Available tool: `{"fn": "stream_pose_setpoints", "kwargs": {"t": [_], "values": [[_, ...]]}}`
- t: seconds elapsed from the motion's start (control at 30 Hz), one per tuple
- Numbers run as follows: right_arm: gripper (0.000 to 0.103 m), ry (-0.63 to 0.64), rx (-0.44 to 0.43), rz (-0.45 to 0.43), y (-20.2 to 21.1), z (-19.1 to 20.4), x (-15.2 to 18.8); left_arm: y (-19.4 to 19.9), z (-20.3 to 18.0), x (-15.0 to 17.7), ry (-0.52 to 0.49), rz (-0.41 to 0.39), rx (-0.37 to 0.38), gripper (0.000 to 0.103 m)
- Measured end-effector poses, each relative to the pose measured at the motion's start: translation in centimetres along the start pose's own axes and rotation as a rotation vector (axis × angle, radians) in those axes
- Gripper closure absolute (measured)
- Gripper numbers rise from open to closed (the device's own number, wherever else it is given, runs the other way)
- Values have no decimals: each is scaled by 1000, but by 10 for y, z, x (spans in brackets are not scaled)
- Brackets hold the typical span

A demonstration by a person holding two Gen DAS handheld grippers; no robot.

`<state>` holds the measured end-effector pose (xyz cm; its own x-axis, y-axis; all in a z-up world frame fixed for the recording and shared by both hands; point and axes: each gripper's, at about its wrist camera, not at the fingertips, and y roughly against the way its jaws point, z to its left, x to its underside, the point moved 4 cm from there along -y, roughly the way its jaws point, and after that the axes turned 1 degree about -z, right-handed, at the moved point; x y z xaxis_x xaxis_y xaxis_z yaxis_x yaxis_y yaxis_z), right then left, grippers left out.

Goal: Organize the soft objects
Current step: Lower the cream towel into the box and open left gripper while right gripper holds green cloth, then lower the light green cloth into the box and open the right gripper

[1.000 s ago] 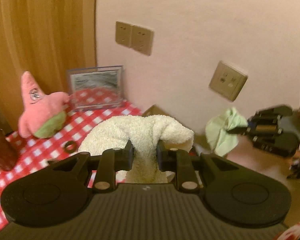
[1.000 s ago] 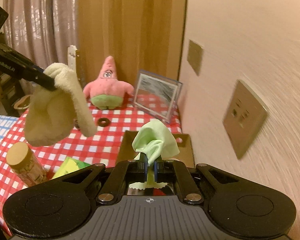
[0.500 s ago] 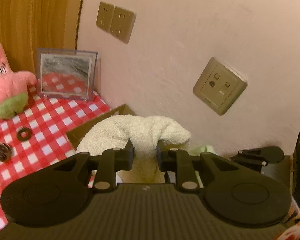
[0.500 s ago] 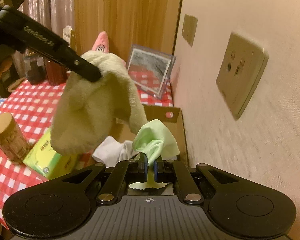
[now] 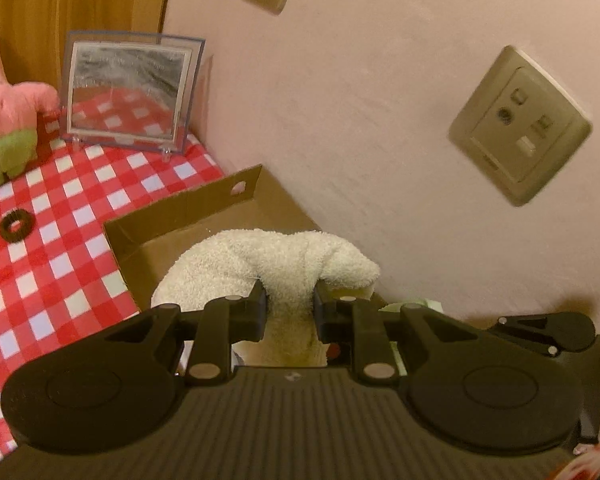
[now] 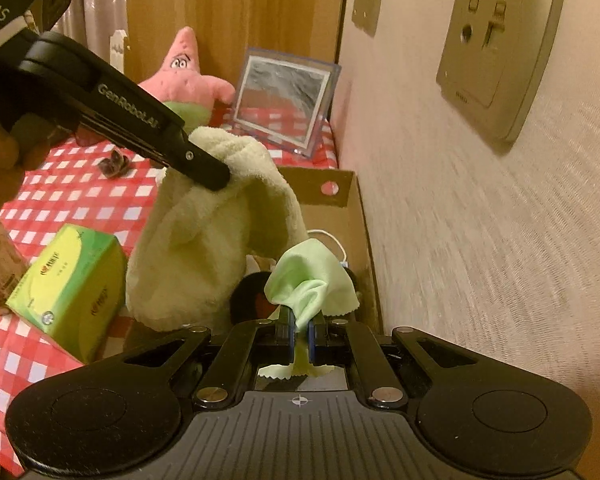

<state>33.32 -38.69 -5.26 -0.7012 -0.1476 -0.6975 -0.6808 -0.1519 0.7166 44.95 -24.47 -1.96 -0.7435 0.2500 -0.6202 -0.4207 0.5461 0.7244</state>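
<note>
Two grippers in view, both loaded. Left gripper point(image 5: 288, 312) clamped on cream towel point(image 5: 284, 264), jaws narrow with a bunched fold pinched between the pads; bulk of towel hanging free over open cardboard box point(image 5: 188, 208), lower end of towel hidden behind gripper body in left wrist view. Same towel point(image 6: 204, 240) seen from right wrist view draped from left gripper point(image 6: 216, 176), hanging over left part of box point(image 6: 356, 216); contact with box floor not determinable. Right gripper point(image 6: 300, 332) closed almost fully on light green cloth point(image 6: 312, 280), thin fold trapped between blue pads, rest bunched above fingertips, scalloped edge showing below them. Green cloth held over right part of box, near wall. Dark round item and white cord noted inside box, partly hidden. Box standing on red-and-white checked tablecloth point(image 5: 60, 216), against pink wall point(image 5: 360, 100). Pink star plush point(image 6: 184, 80) and clear picture frame point(image 6: 284, 100) upright at far end of table. Green tissue box point(image 6: 68, 292) just left of cardboard box. Small black ring point(image 5: 17, 226) lying on cloth.
</note>
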Motion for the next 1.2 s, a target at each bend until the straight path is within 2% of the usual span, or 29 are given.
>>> {"fn": "stream_pose_setpoints", "kwargs": {"t": [0.07,0.13,0.23,0.63,0.87,1.2], "values": [[97,-6,0,3,-4,-3,0,-8,0,2,-1,9,-8,82],[97,-4,4,5,-6,-5,1,-16,1,4,-2,23,-5,74],[97,-9,3,10,-9,-8,1,-17,2,6,-10,12,-21,70],[97,-23,-6,4,-7,-8,1,29,11,6,2,-71,-45,65],[97,-30,-10,-18,1,-7,-5,54,20,21,13,-105,-95,65],[97,-35,-13,-23,-5,-3,-14,76,33,48,63,-145,-130,62]]}}
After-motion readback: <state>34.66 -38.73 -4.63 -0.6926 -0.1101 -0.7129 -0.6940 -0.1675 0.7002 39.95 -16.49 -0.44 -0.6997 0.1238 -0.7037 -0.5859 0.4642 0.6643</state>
